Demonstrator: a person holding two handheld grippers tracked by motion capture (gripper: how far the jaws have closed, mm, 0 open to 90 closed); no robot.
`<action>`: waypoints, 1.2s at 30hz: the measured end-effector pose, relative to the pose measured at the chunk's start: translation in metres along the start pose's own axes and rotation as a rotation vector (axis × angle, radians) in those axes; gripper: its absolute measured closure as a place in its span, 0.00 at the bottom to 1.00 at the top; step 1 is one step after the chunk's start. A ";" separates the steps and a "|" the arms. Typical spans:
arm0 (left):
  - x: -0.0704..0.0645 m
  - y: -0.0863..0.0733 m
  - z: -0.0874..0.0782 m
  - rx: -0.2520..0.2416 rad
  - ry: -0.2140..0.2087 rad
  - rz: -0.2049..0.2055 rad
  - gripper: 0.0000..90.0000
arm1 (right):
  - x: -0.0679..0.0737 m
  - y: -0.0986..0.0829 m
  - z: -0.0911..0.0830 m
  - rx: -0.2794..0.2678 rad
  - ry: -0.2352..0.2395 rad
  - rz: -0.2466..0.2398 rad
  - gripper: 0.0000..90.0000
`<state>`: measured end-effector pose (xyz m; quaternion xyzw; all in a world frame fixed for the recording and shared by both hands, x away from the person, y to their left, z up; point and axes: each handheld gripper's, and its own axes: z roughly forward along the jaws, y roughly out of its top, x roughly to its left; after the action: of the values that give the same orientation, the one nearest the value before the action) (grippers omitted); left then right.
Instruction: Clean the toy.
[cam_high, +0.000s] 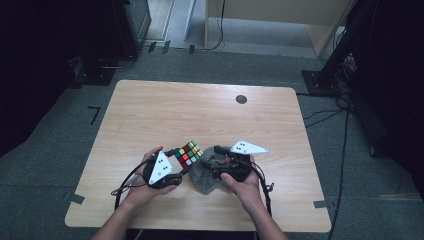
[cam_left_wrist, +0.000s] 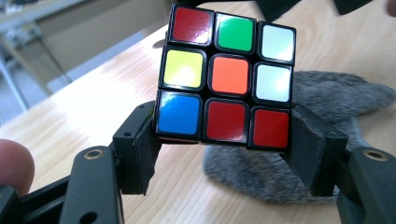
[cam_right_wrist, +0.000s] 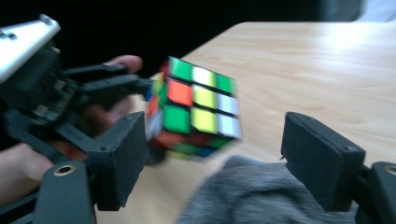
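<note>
From the high view, a pale wooden worktop (cam_high: 150, 110) stands on grey carpet; near its front edge the left gripper (cam_high: 176, 161) holds a Rubik's cube (cam_high: 189, 153) just above the board, the left hand (cam_high: 145, 182) wrapped round the gripper's body; just beside the cube, to its right, lies a crumpled grey cloth (cam_high: 205, 177), and the right gripper (cam_high: 216, 156) sits over that cloth, held by the right hand (cam_high: 245, 185); a small dark round disc (cam_high: 241, 99) lies well apart, near the far edge.

In the left gripper view, the jaws are clamped on the Rubik's cube (cam_left_wrist: 227, 77), one pad on each side of its lowest row; the cube is lifted off the worktop (cam_left_wrist: 84, 107) and slightly tilted; its near face reads red, green, white across the top, yellow, orange, white in the middle, blue, red, red at the bottom; the grey cloth (cam_left_wrist: 327, 93) lies behind and below it.

In the right gripper view, the jaws stand wide apart with nothing between them touching; the grey cloth (cam_right_wrist: 252, 196) lies below them; beyond, somewhat blurred, the Rubik's cube (cam_right_wrist: 196, 109) hangs in the left gripper (cam_right_wrist: 150, 86), clear of the worktop (cam_right_wrist: 317, 70).
</note>
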<state>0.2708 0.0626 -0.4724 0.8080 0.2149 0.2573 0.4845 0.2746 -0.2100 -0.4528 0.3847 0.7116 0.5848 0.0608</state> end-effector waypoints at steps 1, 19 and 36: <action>0.003 0.000 -0.001 0.005 -0.002 -0.022 0.37 | -0.002 -0.001 -0.002 0.000 -0.038 -0.023 0.27; 0.012 0.001 -0.002 -0.001 -0.089 -0.178 0.38 | -0.005 -0.051 0.049 0.358 -0.316 -0.184 0.34; 0.001 -0.004 -0.002 0.028 -0.069 -0.242 0.38 | 0.001 -0.062 0.049 0.298 -0.405 -0.188 0.61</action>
<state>0.2696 0.0663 -0.4745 0.7914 0.2975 0.1659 0.5076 0.2709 -0.1727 -0.5217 0.4309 0.7957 0.3764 0.1988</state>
